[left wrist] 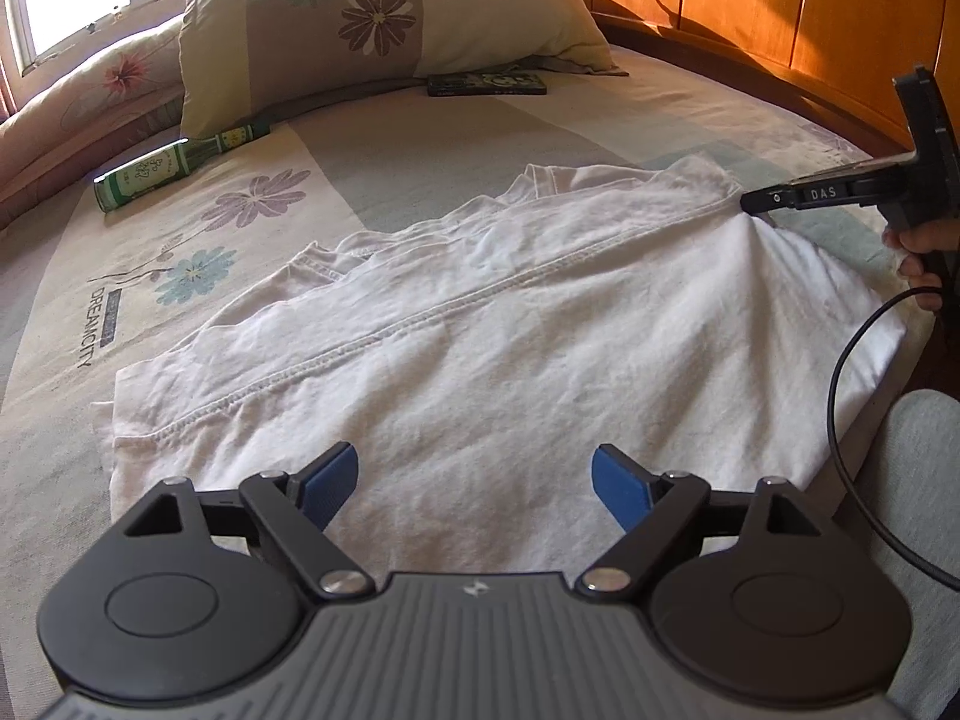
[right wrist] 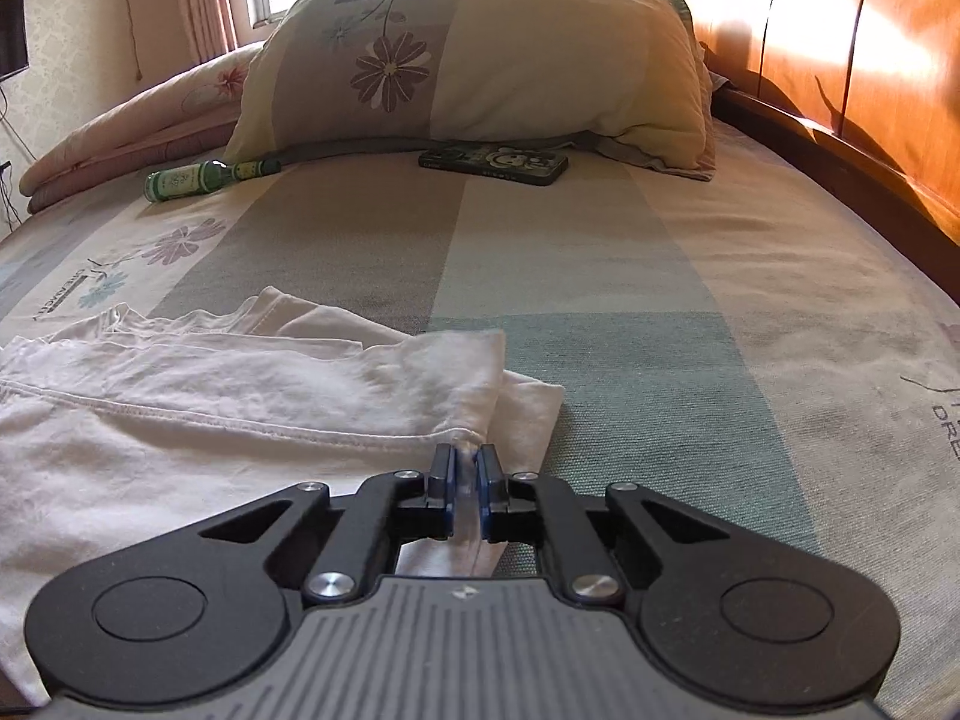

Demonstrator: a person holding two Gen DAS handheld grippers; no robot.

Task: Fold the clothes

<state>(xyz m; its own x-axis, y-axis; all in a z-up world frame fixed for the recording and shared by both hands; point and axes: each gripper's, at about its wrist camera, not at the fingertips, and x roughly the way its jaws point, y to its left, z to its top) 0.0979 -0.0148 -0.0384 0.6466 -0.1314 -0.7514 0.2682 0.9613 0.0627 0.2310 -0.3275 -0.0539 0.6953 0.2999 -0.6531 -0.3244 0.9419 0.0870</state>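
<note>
My right tool (right wrist: pixel 463 468) pinches the white garment's (left wrist: pixel 480 324) hem, tenting it off the bed (right wrist: pixel 660 276); my left tool (left wrist: pixel 474 480) hangs spread, empty, above its near edge.

A rumpled white cotton garment (right wrist: pixel 180 420) runs off the right wrist view's left edge. Label print on the green glass bottle (left wrist: pixel 162 171) lying on the bed is too small to read.

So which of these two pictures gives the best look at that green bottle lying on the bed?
The left wrist view: the green bottle lies large and close at the left, label and neck clear. In the right wrist view, the bottle is smaller and farther off, lying by the pillow.
</note>
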